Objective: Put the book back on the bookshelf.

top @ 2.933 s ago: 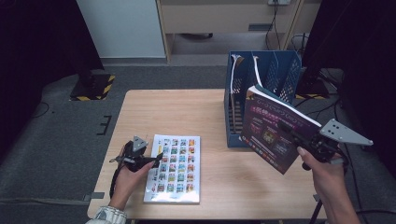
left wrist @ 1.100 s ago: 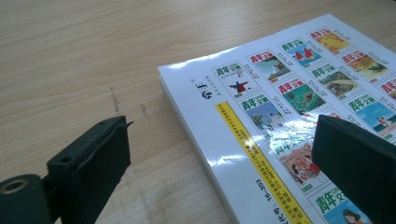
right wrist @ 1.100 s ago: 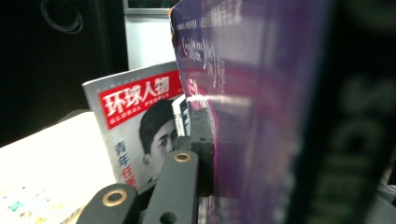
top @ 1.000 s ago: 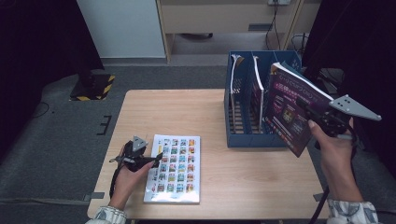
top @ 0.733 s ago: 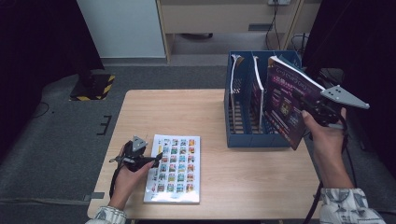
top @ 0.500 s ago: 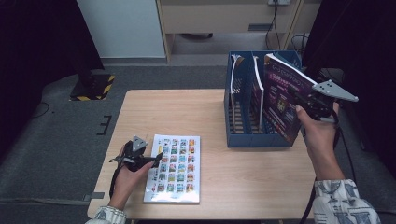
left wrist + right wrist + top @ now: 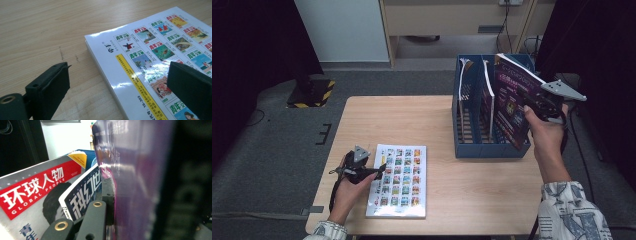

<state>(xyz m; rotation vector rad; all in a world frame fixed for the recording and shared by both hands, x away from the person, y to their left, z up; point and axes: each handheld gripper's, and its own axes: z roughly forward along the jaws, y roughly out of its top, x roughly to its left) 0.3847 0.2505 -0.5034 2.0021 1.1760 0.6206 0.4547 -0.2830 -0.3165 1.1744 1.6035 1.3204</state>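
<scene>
Filing is partway: right hand-held gripper (image 7: pixel 526 102) clamps the purple magazine (image 7: pixel 509 100) in the blue rack (image 7: pixel 472 140); left hand-held gripper (image 7: pixel 379 169), jaws apart, straddles the remaining magazine (image 7: pixel 399 182) left of the rack.

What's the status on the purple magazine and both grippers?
Right hand-held gripper shut on purple magazine, lowering into blue rack. Left hand-held gripper open, at edge of flat magazine. Two magazines already racked beside it.

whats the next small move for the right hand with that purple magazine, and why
Probably lower it straight down. The right gripper is shut on the purple magazine, held upright over the blue rack at its right-hand slot, beside two magazines already filed. Its lower edge looks partly inside.
</scene>
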